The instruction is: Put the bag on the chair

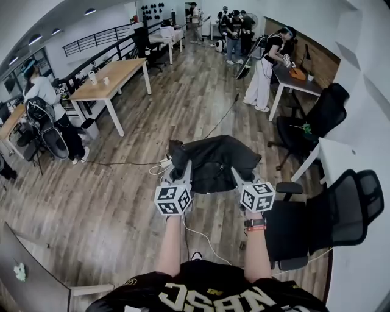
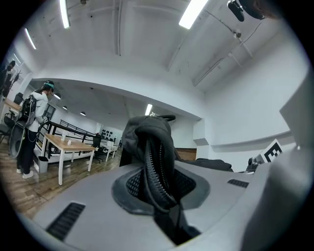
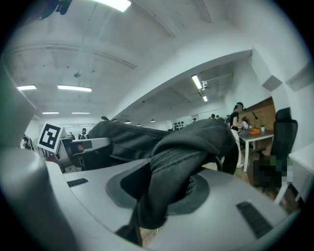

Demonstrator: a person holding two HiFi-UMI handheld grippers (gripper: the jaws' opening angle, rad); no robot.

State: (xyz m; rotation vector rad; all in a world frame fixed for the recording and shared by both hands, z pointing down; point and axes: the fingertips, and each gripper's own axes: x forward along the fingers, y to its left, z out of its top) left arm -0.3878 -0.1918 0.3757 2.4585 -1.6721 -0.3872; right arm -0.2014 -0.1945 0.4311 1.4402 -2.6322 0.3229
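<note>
Head view: black bag (image 1: pixel 213 159), carried clear of the floor beside the chair (image 1: pixel 291 230); left gripper (image 1: pixel 180 175) jaws pinching its zipper edge, right gripper (image 1: pixel 239 180) jaws pinching a fabric fold; carrying step, likely next over the chair's seat, then down.

Looks along the left gripper (image 2: pixel 159 196), grey jaws pressed together on a dark fold of the bag (image 2: pixel 147 135). Shows the bag's zipper (image 2: pixel 156 169) running down into the gap between them. Takes in, far left, a wooden table (image 2: pixel 68 143) on white legs, with a person (image 2: pixel 37 115) wearing a backpack beside it. Catches a marker cube (image 2: pixel 272 152) at right, strip lights (image 2: pixel 194 12) overhead.
</note>
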